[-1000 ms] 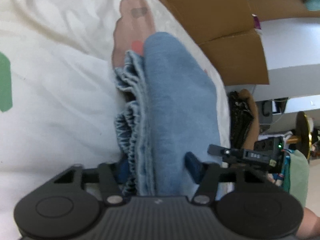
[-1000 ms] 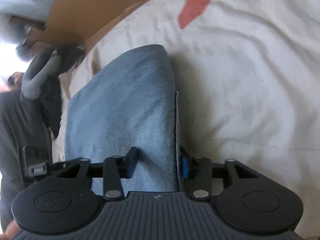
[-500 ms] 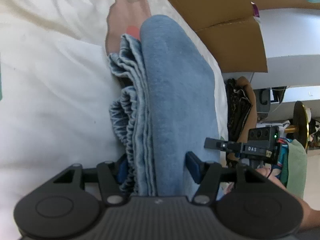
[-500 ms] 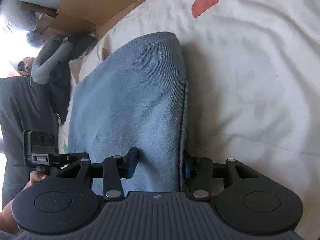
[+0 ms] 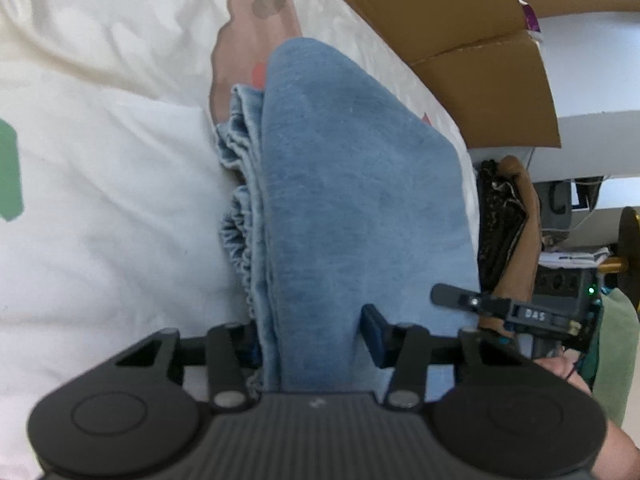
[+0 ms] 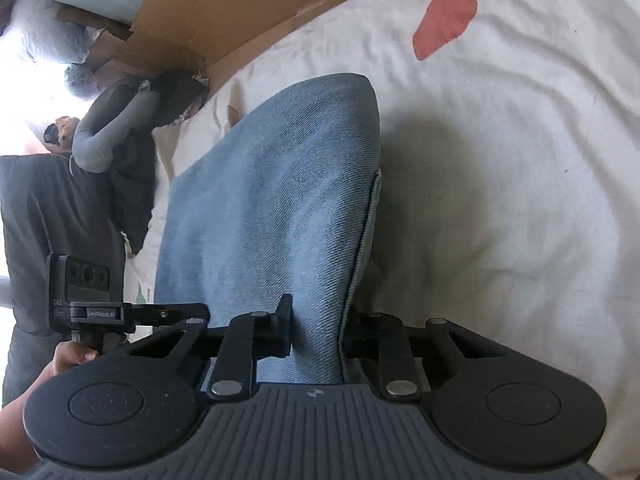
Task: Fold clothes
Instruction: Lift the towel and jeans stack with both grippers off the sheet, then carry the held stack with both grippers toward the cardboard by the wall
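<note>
Bedsheet [image 6: 520, 160], white and wrinkled with coloured patches, filled most of both views and carried everything. Cardboard box [image 5: 460, 40] stood along its far edge, flaps open. Folded blue denim garment [image 5: 352, 200] was held up off the sheet between both tools, smooth fold facing out, layered gathered hems bunched on its left side in the left wrist view. In the right wrist view the same garment [image 6: 280, 208] cast a shadow on the sheet to its right. Dark clothing pile [image 6: 60, 208] sat off the sheet's left edge in that view. Left gripper [image 5: 308, 340] was clamped on the denim stack, fabric packed between both jaws. Right gripper [image 6: 316, 328] pinched the denim's near edge, jaws tight on the cloth. Each view caught the other tool's camera module beside the garment, with a hand [image 6: 68, 360] wrapped around the handle below it.
</note>
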`<state>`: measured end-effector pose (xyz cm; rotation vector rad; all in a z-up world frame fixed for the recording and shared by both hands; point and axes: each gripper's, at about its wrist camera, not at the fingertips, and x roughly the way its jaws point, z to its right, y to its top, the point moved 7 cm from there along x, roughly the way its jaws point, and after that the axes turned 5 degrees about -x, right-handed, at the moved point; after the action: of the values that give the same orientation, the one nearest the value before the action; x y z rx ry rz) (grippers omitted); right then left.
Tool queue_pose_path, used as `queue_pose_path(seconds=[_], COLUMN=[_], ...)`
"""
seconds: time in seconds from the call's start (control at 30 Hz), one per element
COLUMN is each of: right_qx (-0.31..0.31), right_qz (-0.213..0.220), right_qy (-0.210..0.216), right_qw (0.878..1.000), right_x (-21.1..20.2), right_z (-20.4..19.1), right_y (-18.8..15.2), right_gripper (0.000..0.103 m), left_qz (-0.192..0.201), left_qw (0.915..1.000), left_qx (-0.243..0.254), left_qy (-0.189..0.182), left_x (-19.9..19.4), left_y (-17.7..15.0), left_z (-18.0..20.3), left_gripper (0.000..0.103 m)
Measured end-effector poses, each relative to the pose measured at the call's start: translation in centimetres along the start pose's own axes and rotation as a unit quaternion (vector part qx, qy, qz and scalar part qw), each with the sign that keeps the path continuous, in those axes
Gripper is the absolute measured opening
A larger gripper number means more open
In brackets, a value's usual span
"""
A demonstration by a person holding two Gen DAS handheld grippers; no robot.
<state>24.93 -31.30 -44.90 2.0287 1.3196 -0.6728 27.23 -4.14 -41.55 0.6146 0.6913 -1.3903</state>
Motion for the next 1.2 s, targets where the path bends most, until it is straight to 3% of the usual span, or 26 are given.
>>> queue_pose_path(seconds=[0.2, 0.67, 1.2], right_qx=[-0.005, -0.03, -0.071], right_qz=[-0.005, -0.001, 0.033], right_qy=[-0.005, -0.007, -0.03], right_qw=[1.0, 1.0, 0.996], right_x=[-1.1, -5.5, -16.5], right_z=[-1.4, -7.1, -17.4], right_y=[-0.2, 2.0, 7.4], right_gripper=[0.021, 0.021, 0.021], left_qz=[0.001, 0.015, 0.052], left_qw=[0.9997, 0.9992, 0.9962], left_qx=[0.002, 0.016, 0.053], left_qy=[0.023, 0.035, 0.047], left_x=[-1.2, -6.8, -16.1], left_y=[-0.5, 0.2, 2.0], left_z=[0.7, 4.9, 17.2], left_gripper=[0.047, 0.046, 0.046])
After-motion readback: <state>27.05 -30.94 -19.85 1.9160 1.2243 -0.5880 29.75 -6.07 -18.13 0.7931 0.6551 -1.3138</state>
